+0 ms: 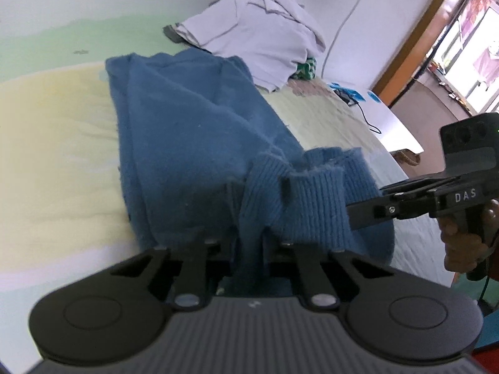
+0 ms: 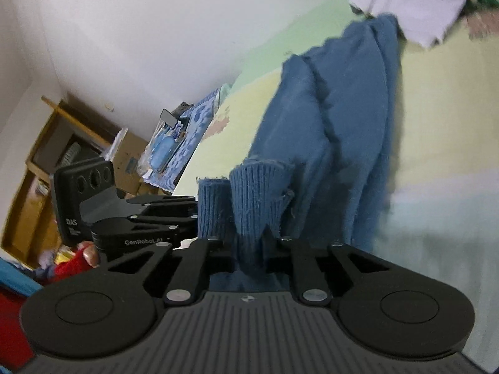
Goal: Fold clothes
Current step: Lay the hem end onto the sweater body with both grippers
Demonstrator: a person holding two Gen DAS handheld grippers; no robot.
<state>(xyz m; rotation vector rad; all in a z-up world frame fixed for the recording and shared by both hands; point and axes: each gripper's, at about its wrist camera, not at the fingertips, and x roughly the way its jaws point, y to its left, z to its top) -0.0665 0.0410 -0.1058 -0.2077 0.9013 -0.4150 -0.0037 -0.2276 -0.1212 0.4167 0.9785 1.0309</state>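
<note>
sweater [image 1: 193, 118]: mid-blue knit, cuffs ribbed; bedsheet [image 1: 53, 118]: wide bands of pale yellow, pale green and white | crumpled garment [image 1: 249, 25]: pale lilac-grey with a dark grey trim; cloth under it [image 1: 307, 68]: green and white pattern | grippers: black | door frame [image 1: 414, 40]: brown wood

- right gripper [image 2: 249, 243] pinches the ribbed hem of a blue sweater [image 2: 327, 131]
- left gripper [image 2: 195, 218] clamps the hem just beside it
- sweater trails across a pale bed [image 2: 436, 109]
</note>
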